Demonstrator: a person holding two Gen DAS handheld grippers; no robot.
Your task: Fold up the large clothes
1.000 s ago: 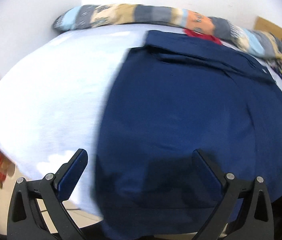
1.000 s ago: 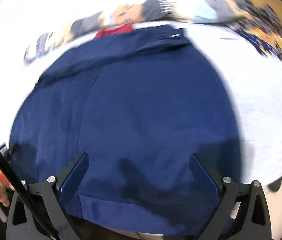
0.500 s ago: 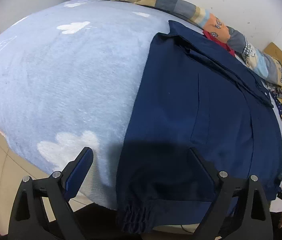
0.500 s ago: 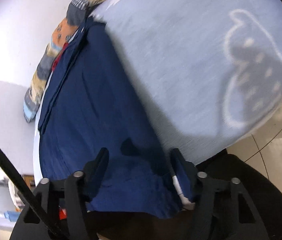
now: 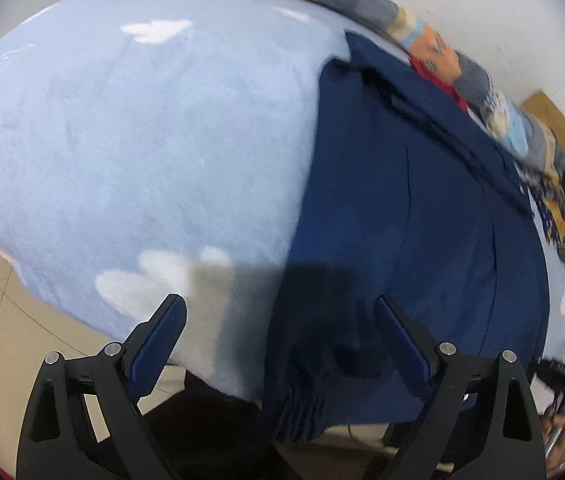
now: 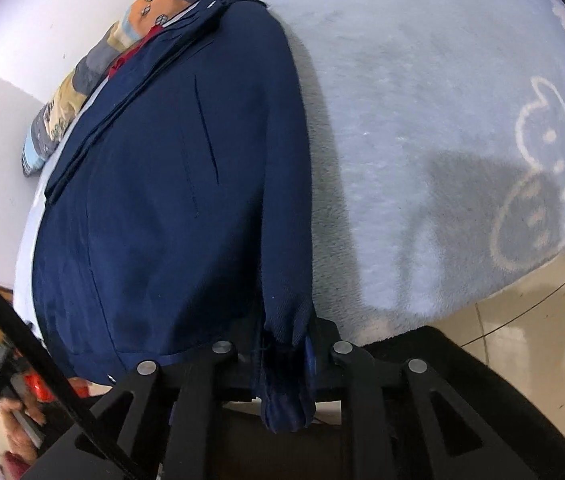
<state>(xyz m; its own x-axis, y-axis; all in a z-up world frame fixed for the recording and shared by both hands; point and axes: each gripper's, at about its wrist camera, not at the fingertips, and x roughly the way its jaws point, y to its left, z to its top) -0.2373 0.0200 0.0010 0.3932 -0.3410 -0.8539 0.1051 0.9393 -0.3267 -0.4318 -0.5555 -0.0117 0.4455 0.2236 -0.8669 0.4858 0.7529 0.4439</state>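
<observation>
Navy jacket (image 6: 170,184): matt woven cloth with a fine twill rib visible at the cuff and stitched seams. Bed cover (image 5: 130,152): pale blue plush fleece, soft and napped, with white cloud motifs. Patterned quilt (image 5: 362,0): printed cloth, matt. Fingers (image 5: 400,340): matt black plastic frames with blue pads and bright metal pins. Floor (image 6: 522,320): smooth beige tile, slightly glossy.

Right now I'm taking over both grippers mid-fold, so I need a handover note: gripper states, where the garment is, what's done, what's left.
Right gripper: jaws have just been closing, now shut on the navy garment at its near corner.
Left gripper: open over the other near corner, with cloth between its fingers, not pinched.
Garment lies flat on the light-blue blanket.
Done: one corner gripped.
Left: pinch the other corner, then fold.
</observation>
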